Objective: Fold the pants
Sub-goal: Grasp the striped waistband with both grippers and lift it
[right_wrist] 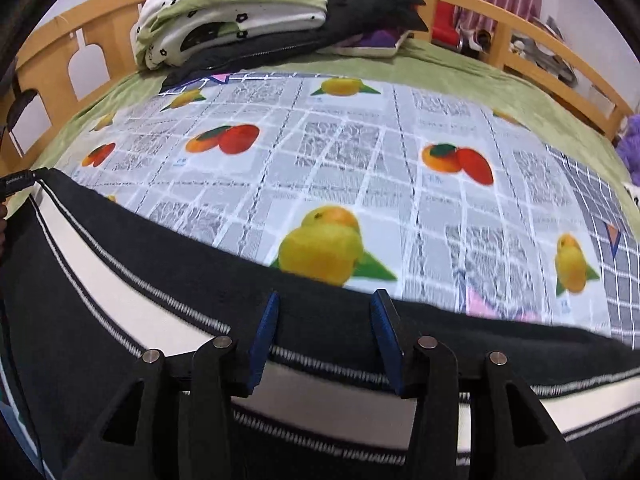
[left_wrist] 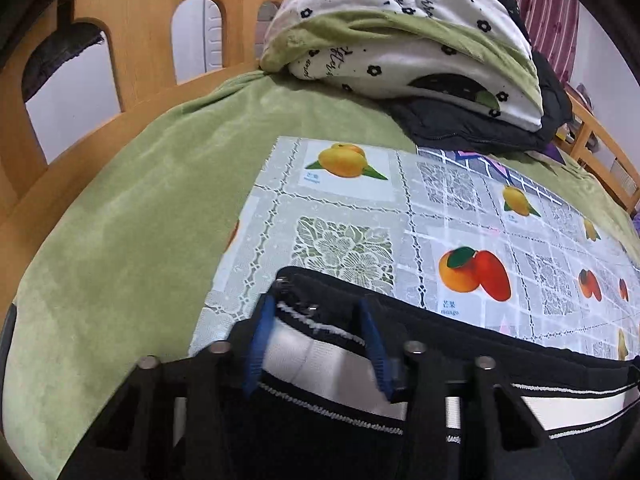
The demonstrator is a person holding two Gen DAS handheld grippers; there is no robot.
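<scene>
Lying flat on cloth (right_wrist: 360, 152): pants (right_wrist: 120, 280)

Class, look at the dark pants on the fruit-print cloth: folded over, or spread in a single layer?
Cannot tell. The pants stretch long across the cloth, white side stripe up; their layering is hidden.

Beyond the pants (right_wrist: 160, 280), the fruit-print cloth (right_wrist: 360, 152) lies flat and bare; past it, folded quilt (right_wrist: 240, 12) and bed rail (right_wrist: 560, 64) block passage.
</scene>
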